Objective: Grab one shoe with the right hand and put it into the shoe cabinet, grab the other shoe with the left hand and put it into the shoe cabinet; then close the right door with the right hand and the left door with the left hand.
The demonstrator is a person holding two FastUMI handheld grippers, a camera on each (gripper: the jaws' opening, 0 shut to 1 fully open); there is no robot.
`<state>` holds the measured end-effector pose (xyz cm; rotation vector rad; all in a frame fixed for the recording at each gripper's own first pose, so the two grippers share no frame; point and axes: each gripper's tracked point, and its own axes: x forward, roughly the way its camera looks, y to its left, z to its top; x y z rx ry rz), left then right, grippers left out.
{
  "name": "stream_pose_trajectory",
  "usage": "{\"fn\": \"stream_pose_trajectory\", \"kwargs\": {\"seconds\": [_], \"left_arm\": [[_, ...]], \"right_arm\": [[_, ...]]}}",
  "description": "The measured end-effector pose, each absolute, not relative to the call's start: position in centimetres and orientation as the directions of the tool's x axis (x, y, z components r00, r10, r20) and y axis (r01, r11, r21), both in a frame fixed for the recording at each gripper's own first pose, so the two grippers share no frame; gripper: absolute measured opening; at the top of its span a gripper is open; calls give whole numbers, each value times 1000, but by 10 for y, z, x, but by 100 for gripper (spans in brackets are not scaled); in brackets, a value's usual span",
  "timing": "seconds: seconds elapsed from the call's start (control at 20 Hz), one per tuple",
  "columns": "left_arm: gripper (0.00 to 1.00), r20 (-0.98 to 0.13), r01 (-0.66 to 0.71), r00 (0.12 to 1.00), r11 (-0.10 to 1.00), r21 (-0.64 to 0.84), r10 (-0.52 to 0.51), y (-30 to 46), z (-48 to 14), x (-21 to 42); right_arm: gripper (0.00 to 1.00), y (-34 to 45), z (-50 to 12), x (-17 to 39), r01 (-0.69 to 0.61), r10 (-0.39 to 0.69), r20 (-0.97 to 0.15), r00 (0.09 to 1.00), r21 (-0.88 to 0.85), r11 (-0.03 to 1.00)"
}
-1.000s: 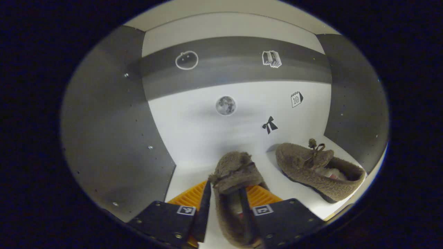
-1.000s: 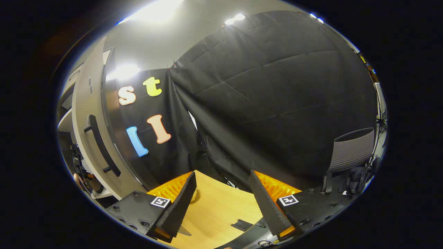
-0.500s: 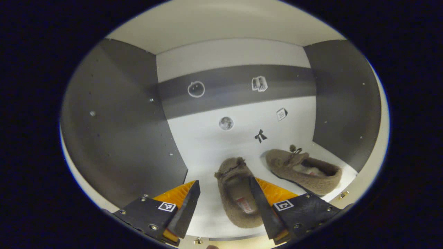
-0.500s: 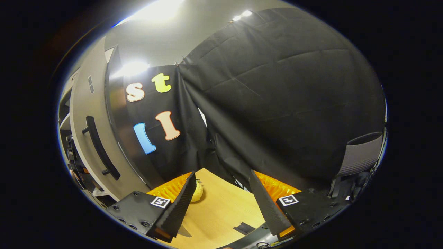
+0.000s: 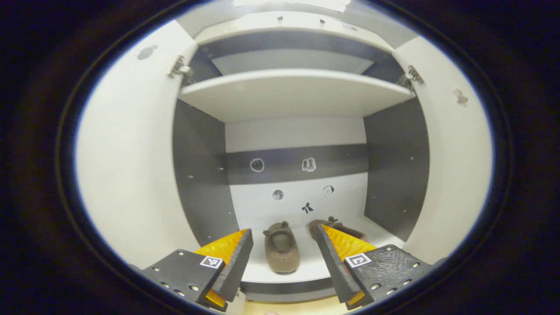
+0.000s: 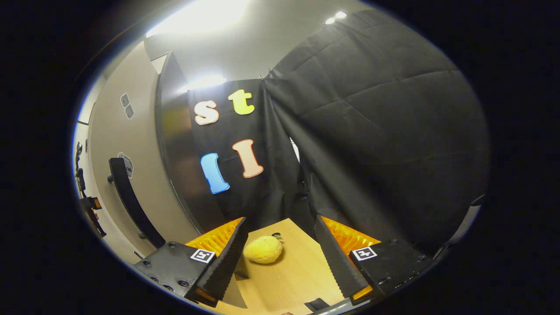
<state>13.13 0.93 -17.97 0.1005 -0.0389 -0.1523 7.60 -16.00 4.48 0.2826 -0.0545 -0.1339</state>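
— Looking into the shoe cabinet [image 5: 297,94]: both shoes sit on its bottom shelf. One shoe [image 5: 281,247] is near the front, centre; the other shoe [image 5: 345,228] is just beside it, toward the cabinet's right wall, half hidden by a finger.

— Tongs?

— Left gripper [image 5: 284,258] released, nothing betw. its fingers, outside the cabinet front. Right gripper [image 6: 280,258] also spread wide, empty, over the wood table [image 6: 297,275] w/ a yellow plush toy [image 6: 263,249] on it.

— So doors next?

— Prob. yes. Right door [image 6: 131,166] w/ its black handle [image 6: 131,203] stands open beside the cabinet. Push flat on the panel's outer face, near the free edge, slow swing. Then left door [image 5: 127,162] likewise, keeping fingers clear of the cabinet opening.
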Motion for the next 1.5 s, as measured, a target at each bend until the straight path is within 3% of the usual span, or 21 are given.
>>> {"fn": "stream_pose_trajectory", "kwargs": {"seconds": [0.45,0.65,0.7,0.75,0.8,0.95,1.0,1.05,1.1,1.3,1.35,1.5], "left_arm": [[92,144,-34,989,999,23,30,43,-150,-6],[87,122,-125,985,992,3,123,50,-134,-16],[85,121,-135,983,991,-10,136,50,-128,-19],[85,113,-141,983,990,-28,144,51,-129,-19],[85,104,-142,984,989,-47,146,52,-131,-17],[85,95,-131,986,990,-59,137,56,-139,-17],[85,84,-137,986,988,-65,142,58,-140,-16],[85,76,-136,987,987,-81,142,57,-140,-17],[85,86,-111,989,988,-103,120,55,-136,-16],[86,128,0,992,988,-152,20,52,-130,-20],[92,134,6,991,989,-145,14,54,-127,-17],[92,134,13,991,991,-133,5,58,-128,-17]], "right_arm": [[98,-117,76,122,-95,83,66,994,198,976],[98,-77,86,121,-197,185,80,979,192,961],[92,-71,86,121,-205,194,75,978,177,963],[97,-67,86,121,-202,194,63,979,162,966],[97,-62,88,120,-202,196,53,979,152,968],[89,-58,97,115,-165,159,61,985,104,981],[96,-59,100,114,-143,137,70,988,90,986],[89,-56,101,113,-133,128,71,989,77,988],[96,-53,101,112,-119,115,69,991,66,991],[94,-41,105,105,-72,70,83,994,18,997],[94,-35,106,103,-67,66,85,994,16,998],[94,-5,102,98,-86,83,84,993,30,996]]}}
